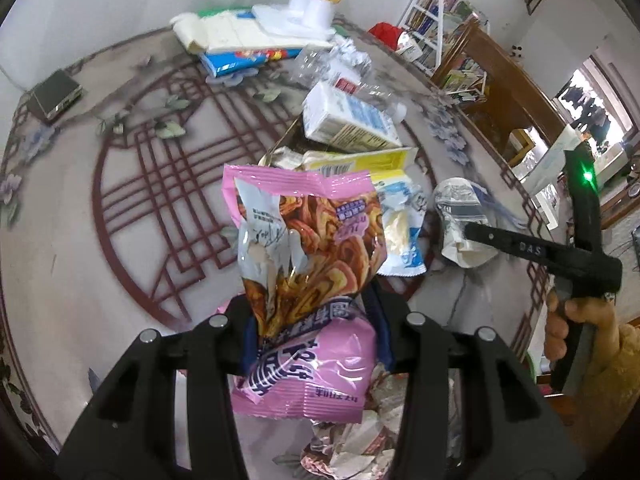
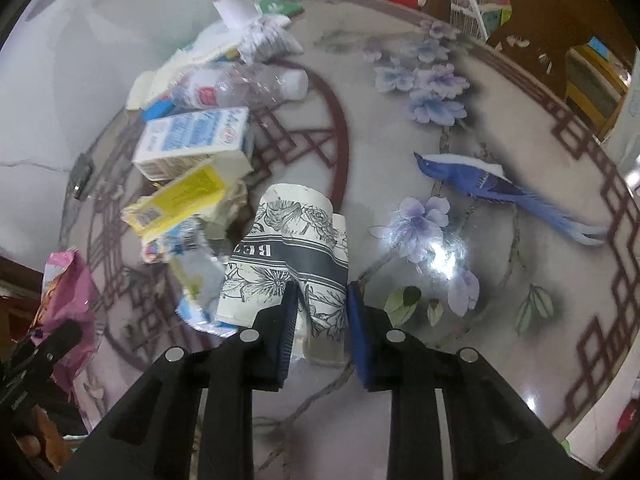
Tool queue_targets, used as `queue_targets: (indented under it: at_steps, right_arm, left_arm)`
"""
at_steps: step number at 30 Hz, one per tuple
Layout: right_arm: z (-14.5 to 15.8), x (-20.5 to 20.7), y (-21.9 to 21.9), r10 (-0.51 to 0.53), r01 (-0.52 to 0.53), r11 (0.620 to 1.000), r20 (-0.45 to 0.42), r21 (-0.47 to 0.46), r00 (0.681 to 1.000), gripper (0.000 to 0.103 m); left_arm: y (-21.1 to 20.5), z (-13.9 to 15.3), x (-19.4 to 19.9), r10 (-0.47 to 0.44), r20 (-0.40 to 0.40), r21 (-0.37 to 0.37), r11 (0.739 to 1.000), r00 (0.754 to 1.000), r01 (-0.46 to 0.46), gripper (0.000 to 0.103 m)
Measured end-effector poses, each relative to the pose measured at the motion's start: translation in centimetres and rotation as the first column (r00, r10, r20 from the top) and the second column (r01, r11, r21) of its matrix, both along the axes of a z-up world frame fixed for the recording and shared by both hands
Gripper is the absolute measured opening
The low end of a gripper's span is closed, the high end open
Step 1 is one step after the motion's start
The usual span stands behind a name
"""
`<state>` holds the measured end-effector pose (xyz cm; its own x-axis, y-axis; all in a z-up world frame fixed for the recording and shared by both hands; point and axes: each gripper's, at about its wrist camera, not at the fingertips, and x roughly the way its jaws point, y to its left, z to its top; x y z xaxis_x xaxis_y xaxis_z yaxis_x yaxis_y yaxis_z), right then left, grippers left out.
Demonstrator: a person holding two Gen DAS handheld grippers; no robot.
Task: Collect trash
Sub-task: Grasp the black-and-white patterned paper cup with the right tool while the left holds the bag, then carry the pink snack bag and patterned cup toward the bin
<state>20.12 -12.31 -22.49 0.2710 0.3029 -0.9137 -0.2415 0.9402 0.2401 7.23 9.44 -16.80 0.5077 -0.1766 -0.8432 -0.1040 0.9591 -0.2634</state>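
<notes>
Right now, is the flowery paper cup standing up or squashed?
Squashed and lying on its side: the black-and-white flowery paper cup has a creased, caved-in wall, and the right claw pinches it flat on the table.

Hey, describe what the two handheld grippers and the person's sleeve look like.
Both grippers are matte black plastic with triangular cut-outs and round silver pivot pins. The right gripper has blue ribbed pads. Seen from the left gripper, the right one's finger carries pale "DAS" lettering and its body shows a green light. The sleeve is mustard yellow.
</notes>
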Motion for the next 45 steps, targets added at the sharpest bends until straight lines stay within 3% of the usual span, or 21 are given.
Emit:
queue_targets:
  at_steps: [9,16,30,39,45]
  right_arm:
    - [6.5,-5.4,-1.6,-0.047,0.040,0.997,0.118,0.059,0.992,0.025]
    - [9.3,-9.5,-3.1,-0.096,0.086,0.994,0.162,0.070,0.982,0.025]
    - [12.4,-17.0,-9.2,-0.242,0.230,0.970,0.231,0.077,0.942,0.025]
    - [15.5,-21.9,-15.5,-0.335,0.347,0.938,0.316,0.020,0.888,0.025]
    - [15.3,-24.0,-20.3,-0.399,0.410,0.912,0.293,0.026,0.869,0.025]
  left_arm:
    - [-2.4,3.3,-1.1,-0.058,0.094,0.047,0.997,0.994,0.053,0.043]
    - [-4.4,4.7,-2.8,-0.110,0.136,0.040,0.994,0.985,0.106,0.043]
    - [-10.3,7.1,-5.5,-0.268,0.195,0.059,0.964,0.944,0.261,0.044]
    - [-14.4,8.2,-7.8,-0.354,0.224,0.054,0.935,0.908,0.351,0.044]
    - [-17.3,8.8,-9.1,-0.384,0.242,0.061,0.923,0.891,0.381,0.044]
